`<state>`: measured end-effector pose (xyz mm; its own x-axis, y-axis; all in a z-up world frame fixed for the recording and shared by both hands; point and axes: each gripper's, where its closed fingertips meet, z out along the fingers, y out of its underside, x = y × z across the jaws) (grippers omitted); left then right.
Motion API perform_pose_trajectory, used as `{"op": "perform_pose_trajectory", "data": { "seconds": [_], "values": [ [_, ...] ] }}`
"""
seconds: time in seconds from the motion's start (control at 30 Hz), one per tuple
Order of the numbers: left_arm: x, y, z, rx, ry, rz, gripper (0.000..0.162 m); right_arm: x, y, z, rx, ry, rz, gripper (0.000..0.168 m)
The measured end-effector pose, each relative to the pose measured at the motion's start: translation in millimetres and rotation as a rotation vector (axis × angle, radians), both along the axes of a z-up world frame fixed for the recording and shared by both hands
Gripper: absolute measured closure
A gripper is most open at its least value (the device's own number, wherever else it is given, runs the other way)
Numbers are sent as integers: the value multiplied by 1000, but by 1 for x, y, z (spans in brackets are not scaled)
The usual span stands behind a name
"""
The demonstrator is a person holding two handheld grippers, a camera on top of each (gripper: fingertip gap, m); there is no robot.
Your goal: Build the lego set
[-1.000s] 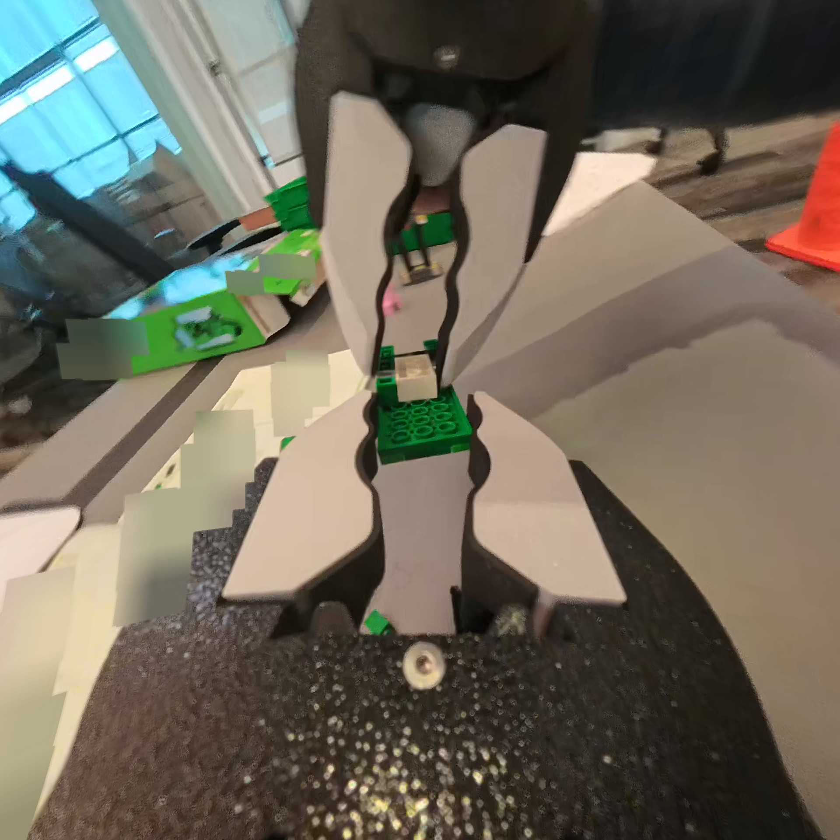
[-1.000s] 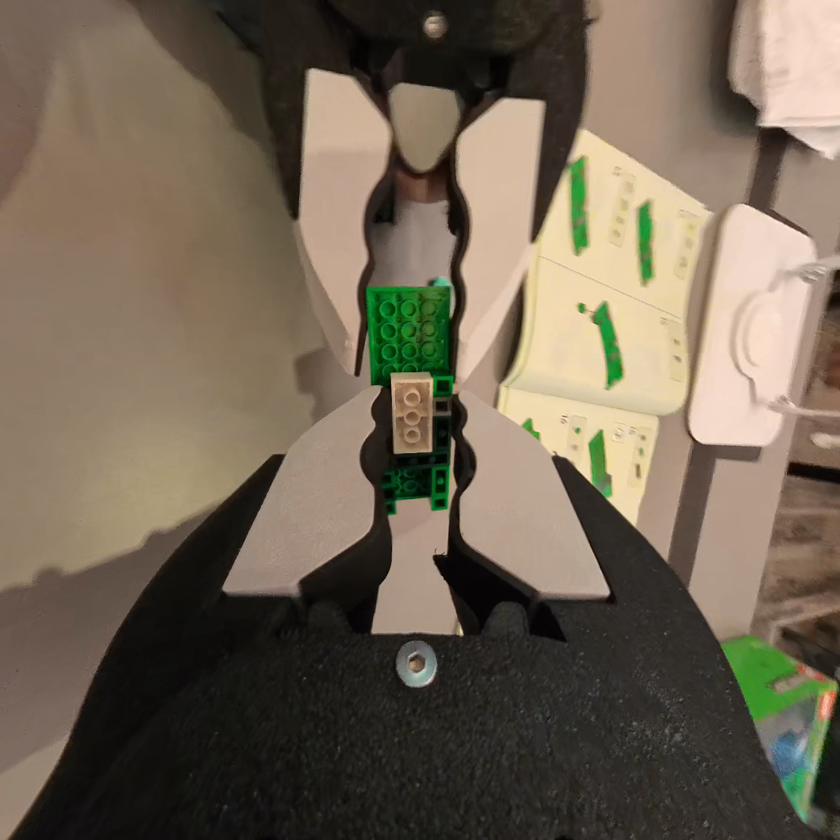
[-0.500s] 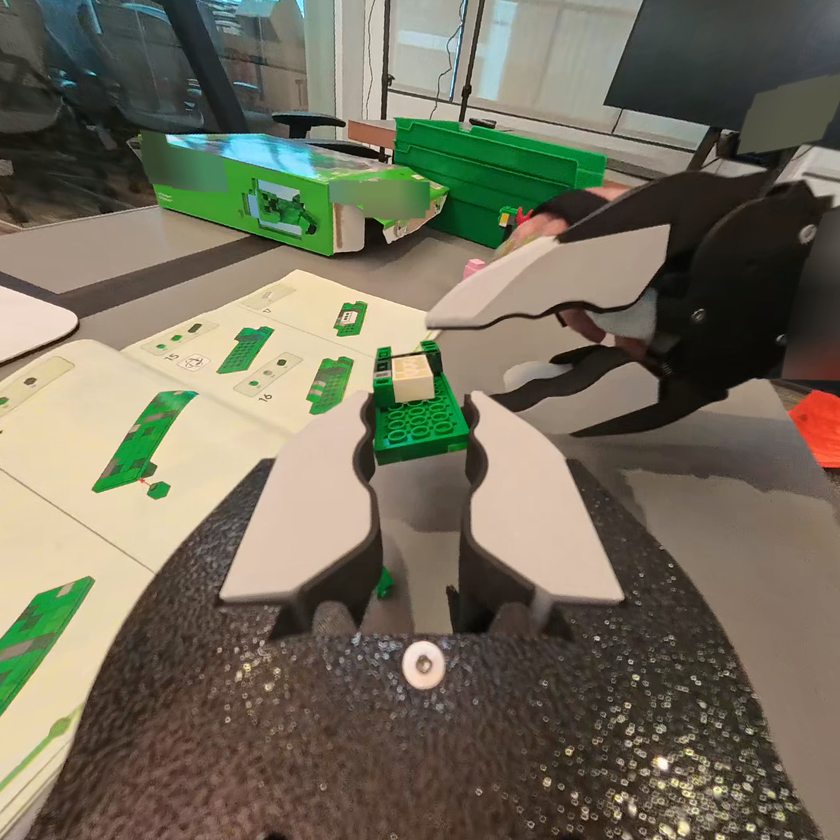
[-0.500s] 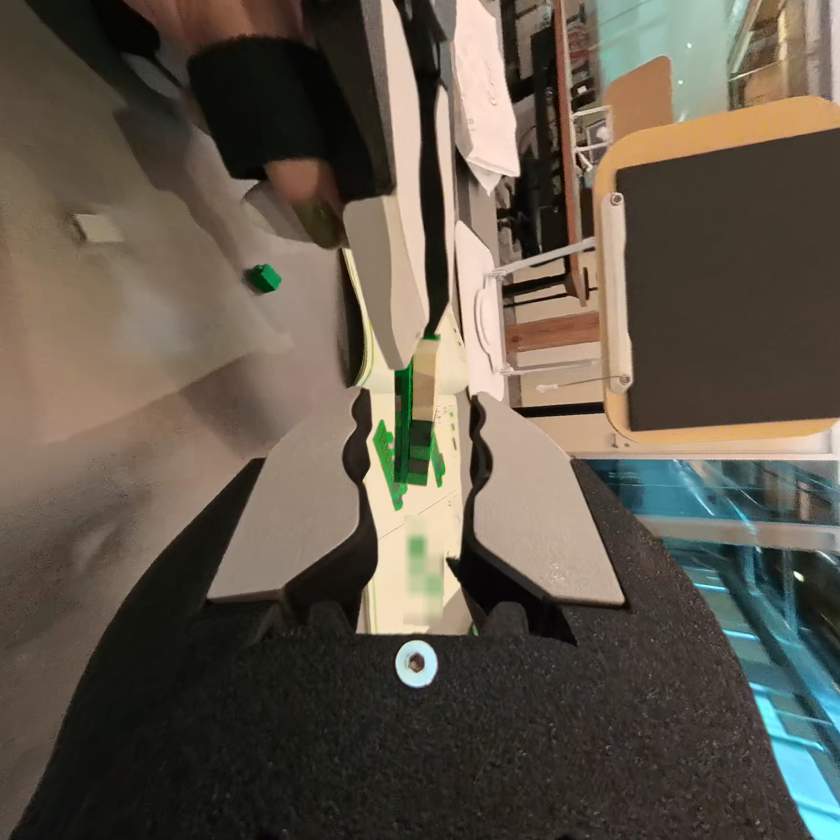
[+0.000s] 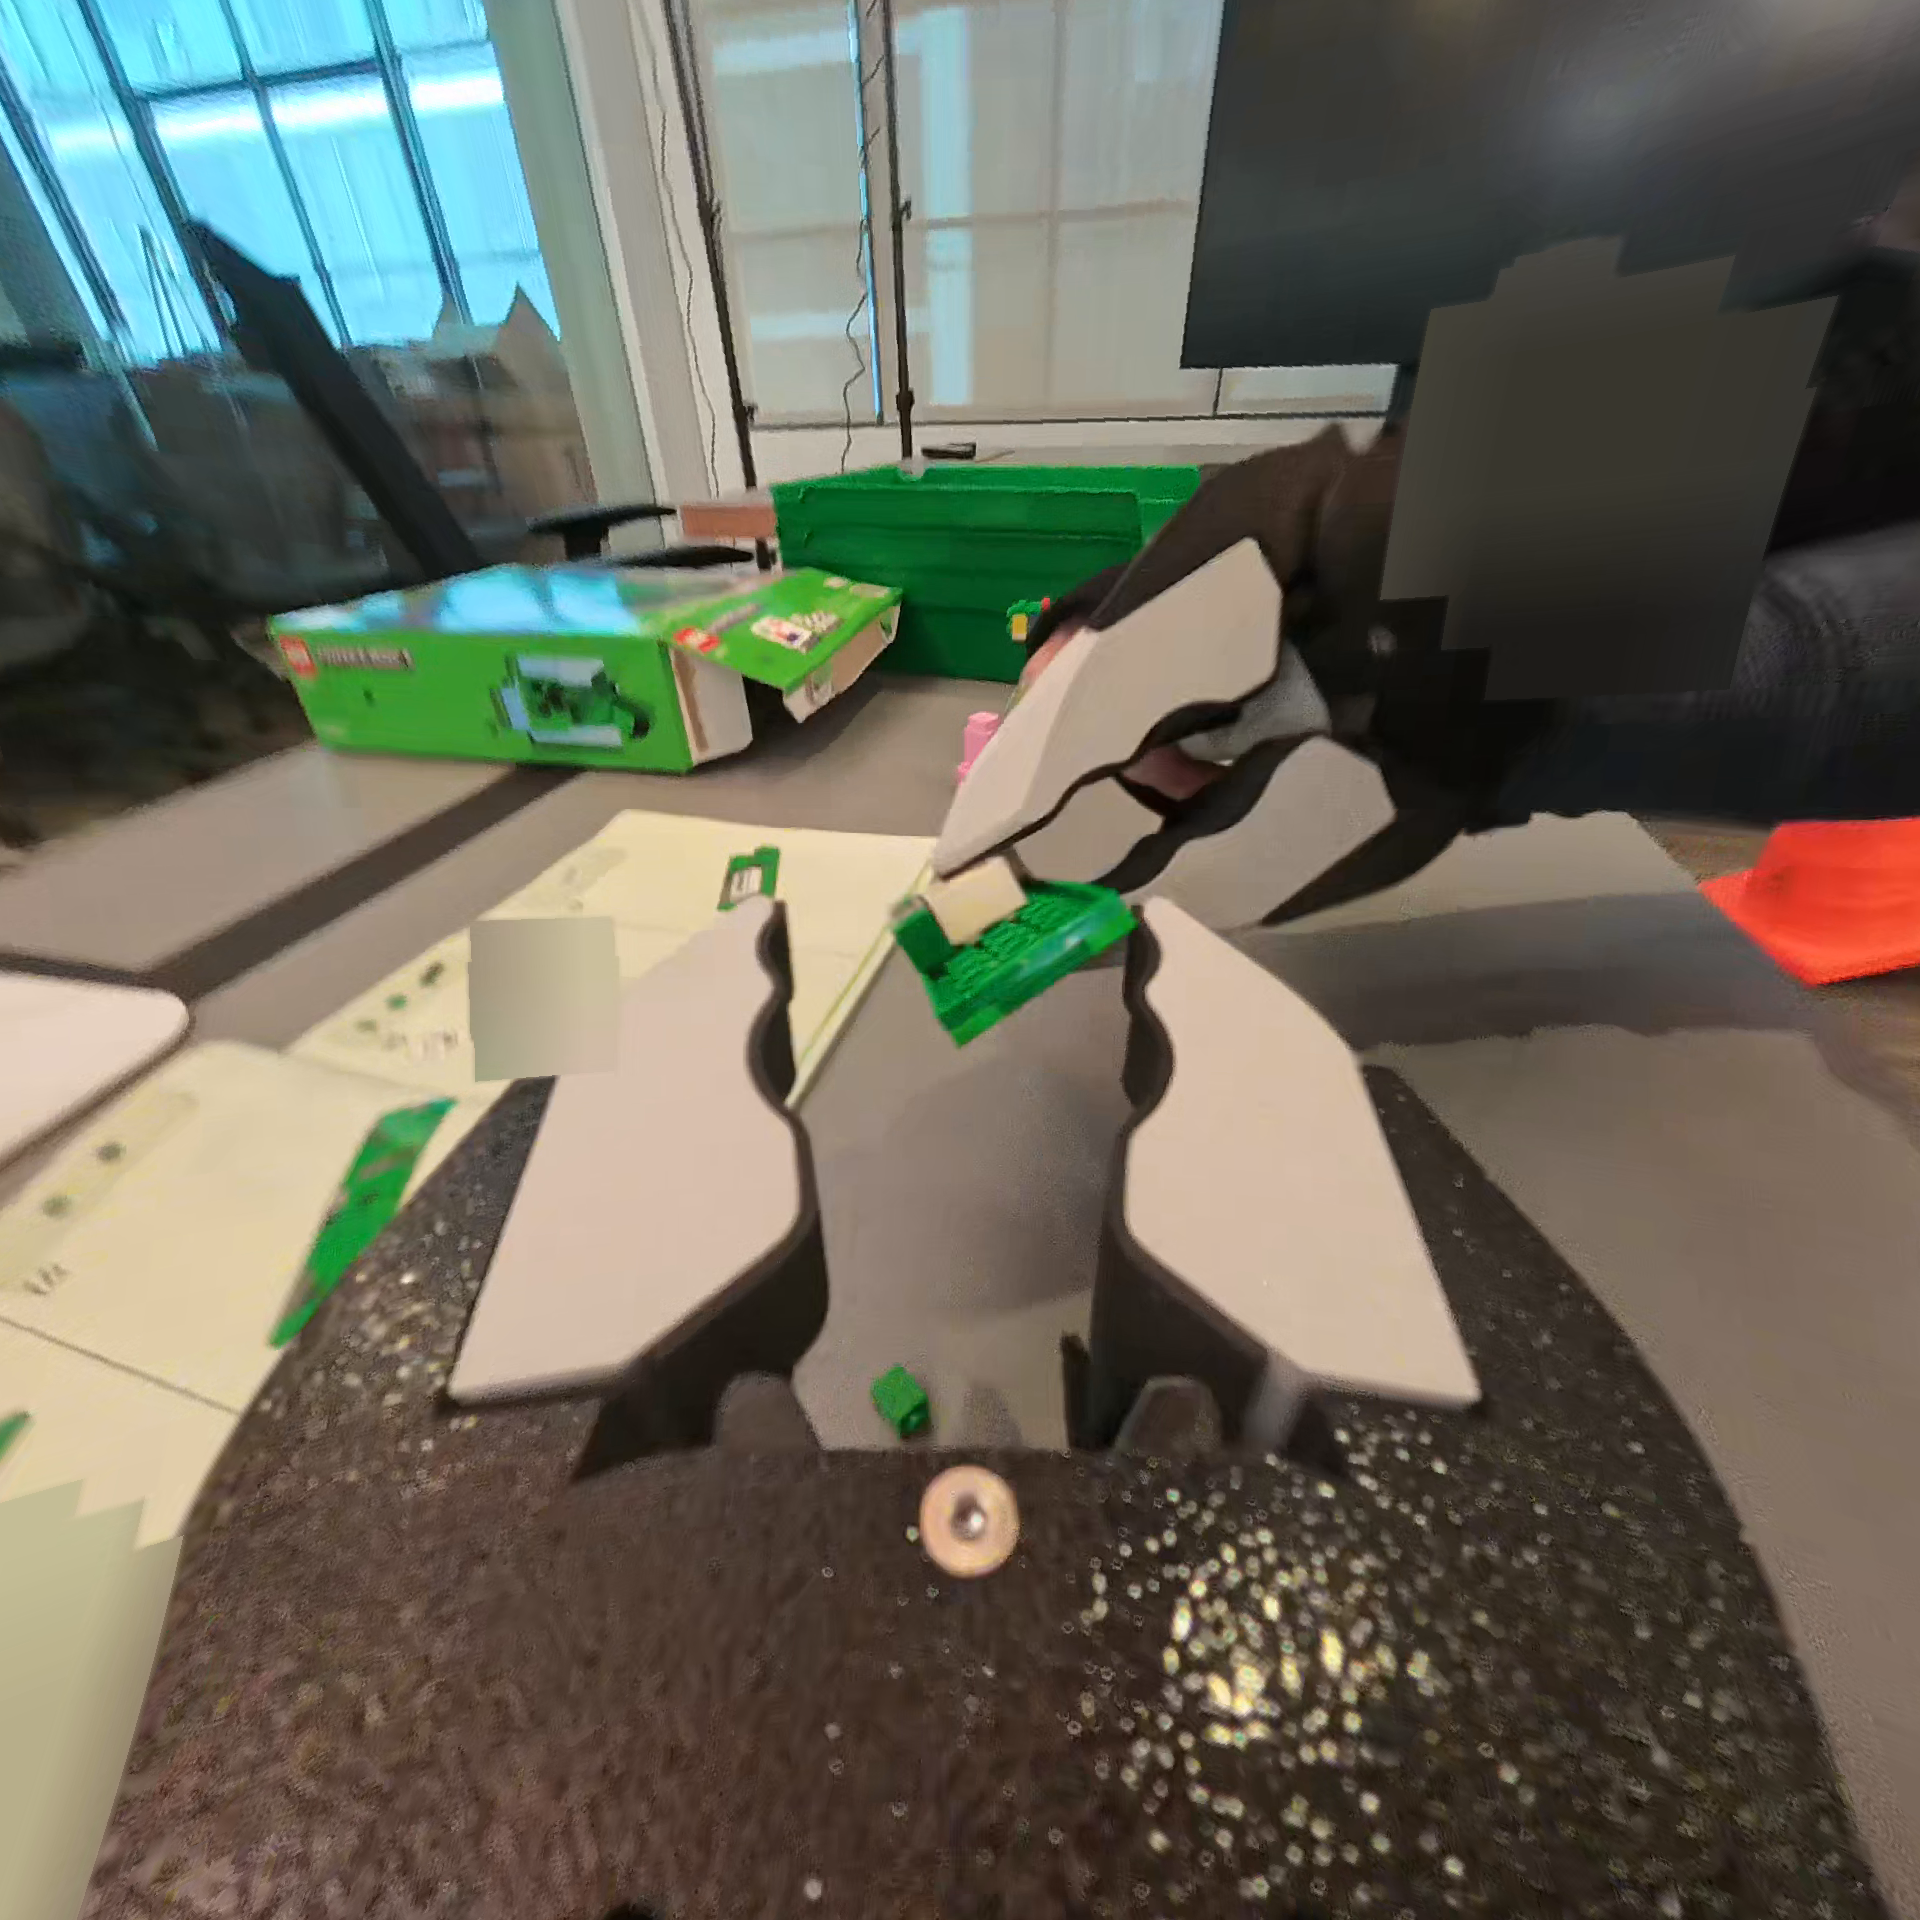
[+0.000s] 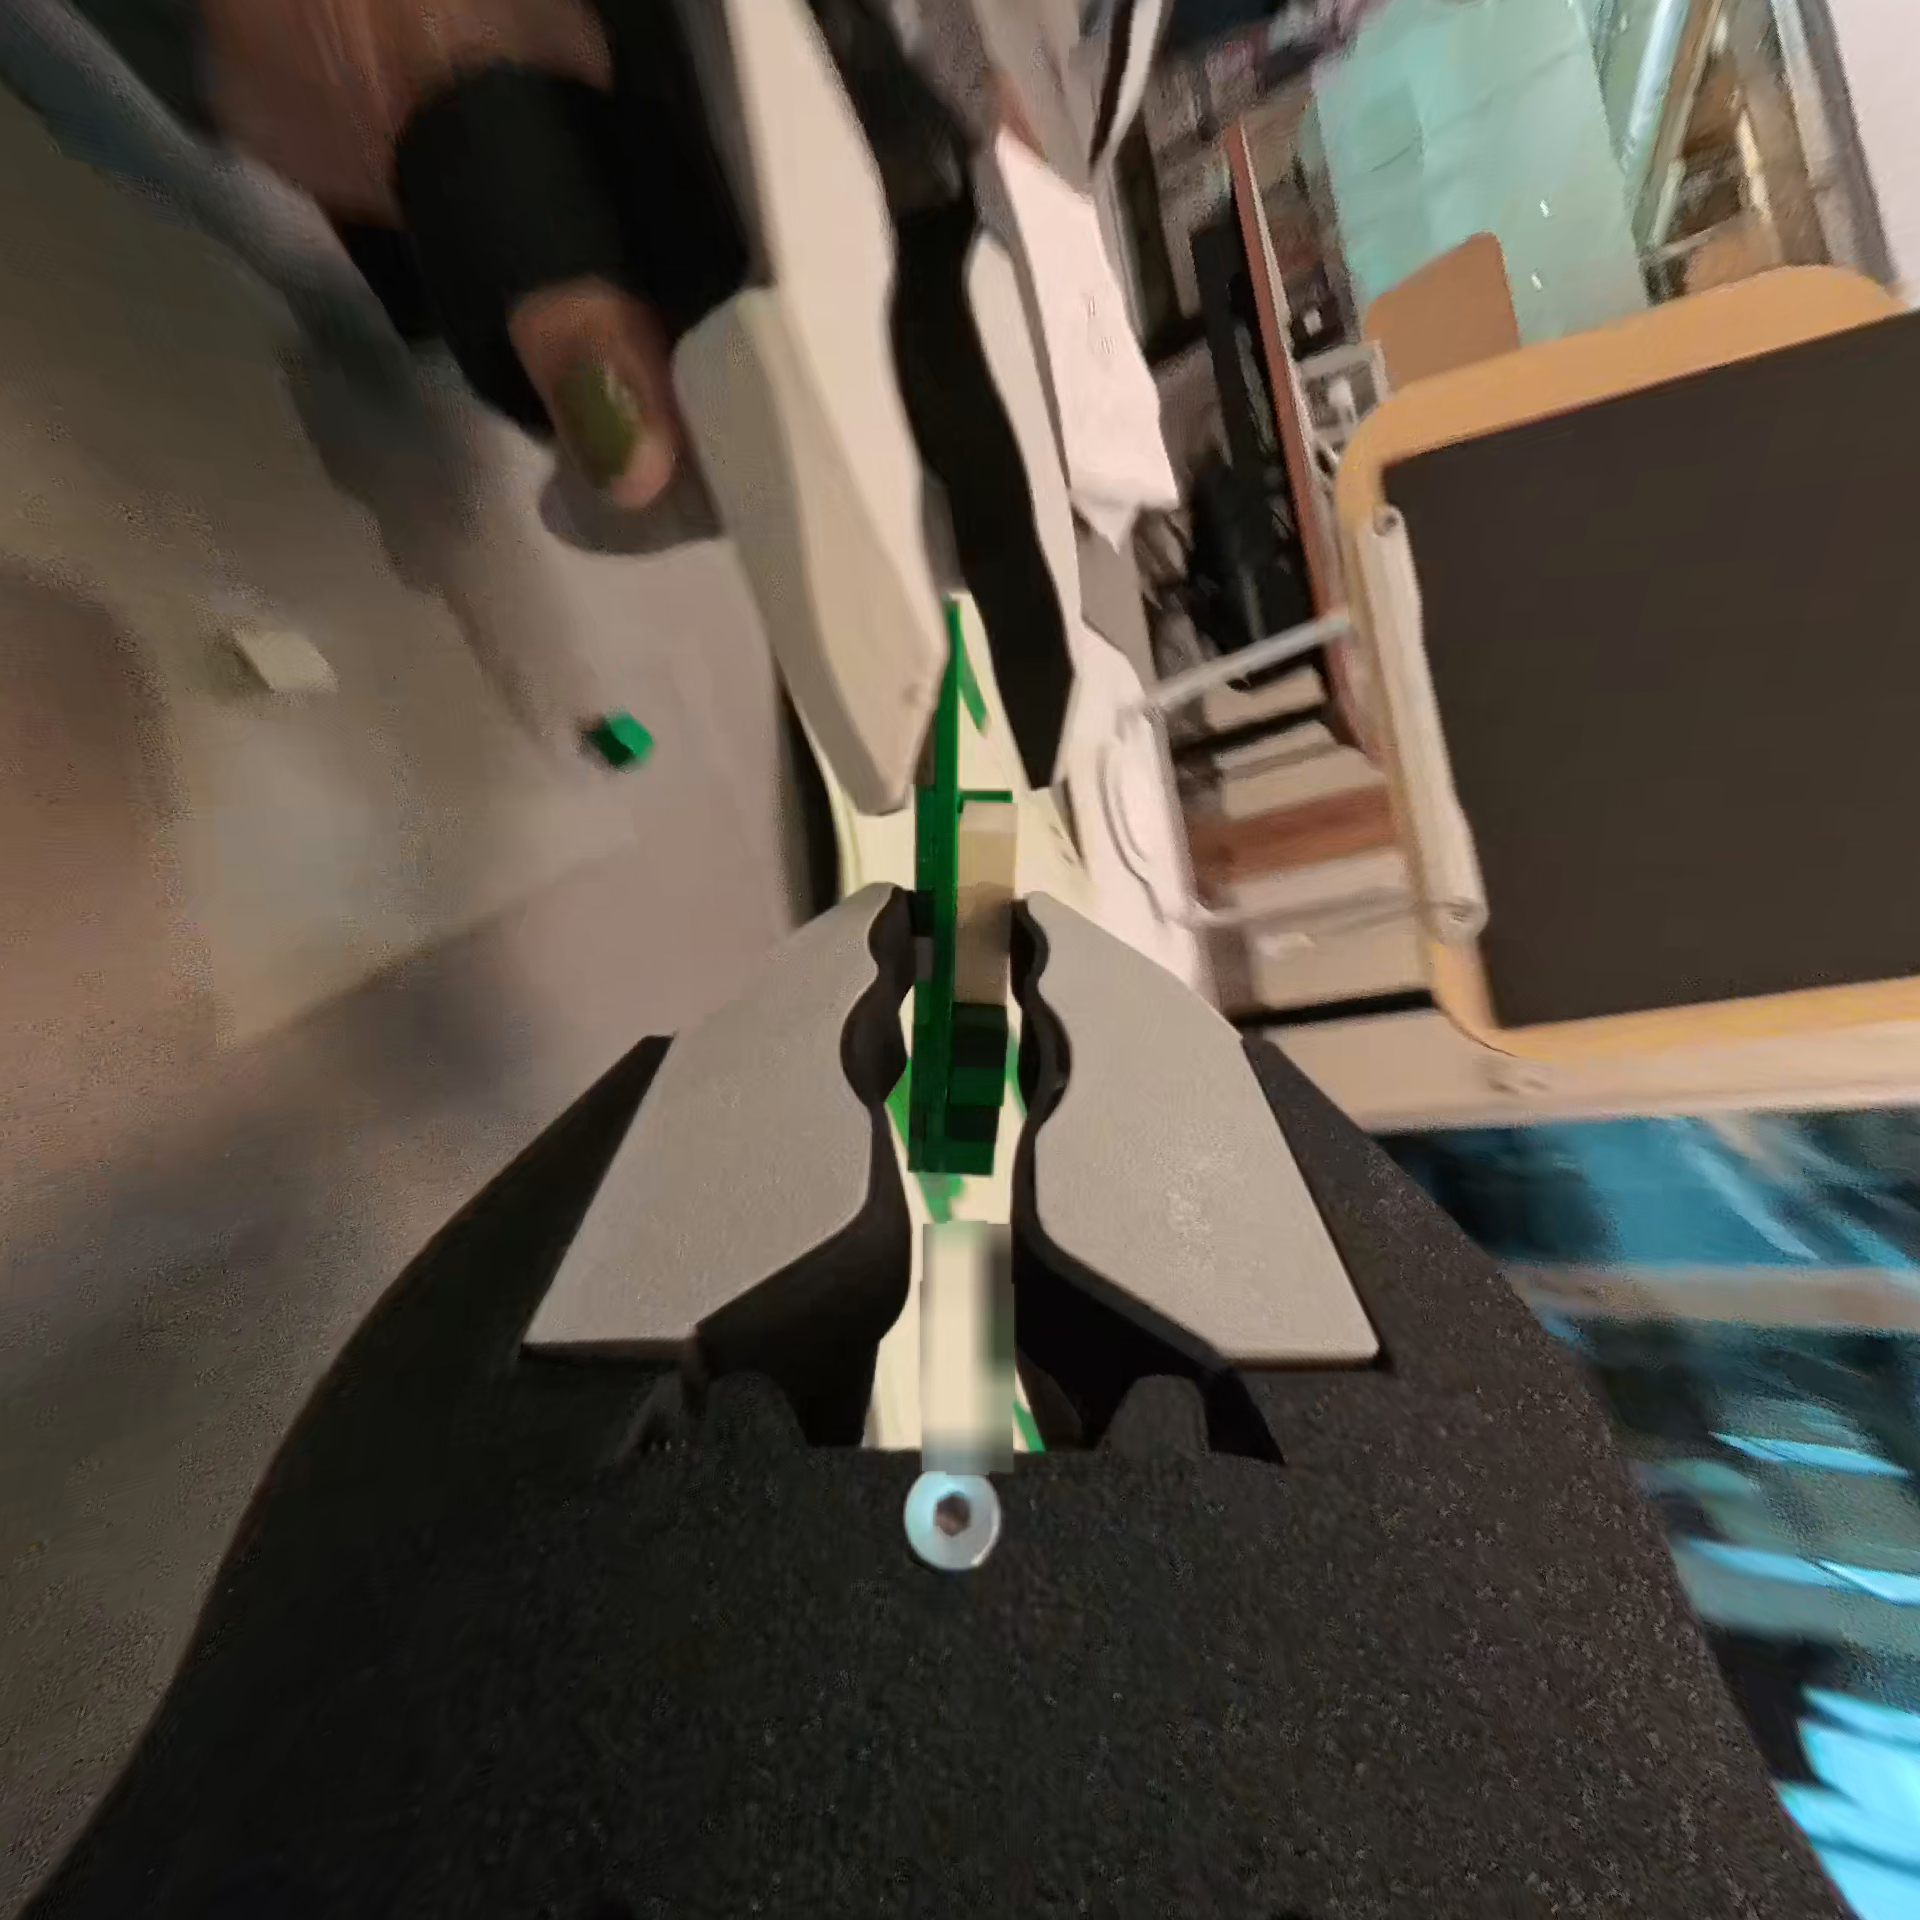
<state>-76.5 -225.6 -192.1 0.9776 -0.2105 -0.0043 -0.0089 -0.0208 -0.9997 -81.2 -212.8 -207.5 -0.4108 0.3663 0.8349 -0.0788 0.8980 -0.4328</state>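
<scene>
Bare grey worktop (image 5: 1558, 1195) lies open to the right of the left gripper (image 5: 956, 925), whose jaws stand spread with a clear channel between them, broken only by a small loose green brick (image 5: 900, 1401) near their base. Ahead, the right gripper (image 6: 961, 914), clamped on the green plate assembly with its tan block (image 5: 1013, 951), blocks the forward path. An open instruction booklet (image 5: 208, 1195) covers the worktop to the left. Farther back, a green cardboard box (image 5: 520, 675) and a green plastic bin (image 5: 966, 540) close the far edge; an orange cone (image 5: 1829, 894) stands at right.
</scene>
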Motion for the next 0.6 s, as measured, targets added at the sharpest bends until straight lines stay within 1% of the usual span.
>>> {"op": "perform_pose_trajectory", "data": {
  "seconds": [0.07, 0.13, 0.2, 0.37, 0.47, 0.6],
  "values": [
    [5, -6, 7, 57, 85, -30, 104, 12, -11, 8, -195, -71, 102, 151],
    [18, -14, 17, 130, 144, -94, 113, 25, -23, 20, -372, -132, 220, 151],
    [30, -19, 26, 189, 159, -150, 121, 36, -30, 29, -480, -170, 300, 151],
    [47, -25, 34, 251, 158, -240, 142, 48, -40, 37, -546, -193, 371, 151],
    [51, -27, 38, 286, 163, -258, 144, 51, -42, 40, -569, -196, 388, 151],
    [55, -28, 38, 294, 184, -262, 145, 54, -43, 39, -568, -201, 404, 151]
  ]
}}
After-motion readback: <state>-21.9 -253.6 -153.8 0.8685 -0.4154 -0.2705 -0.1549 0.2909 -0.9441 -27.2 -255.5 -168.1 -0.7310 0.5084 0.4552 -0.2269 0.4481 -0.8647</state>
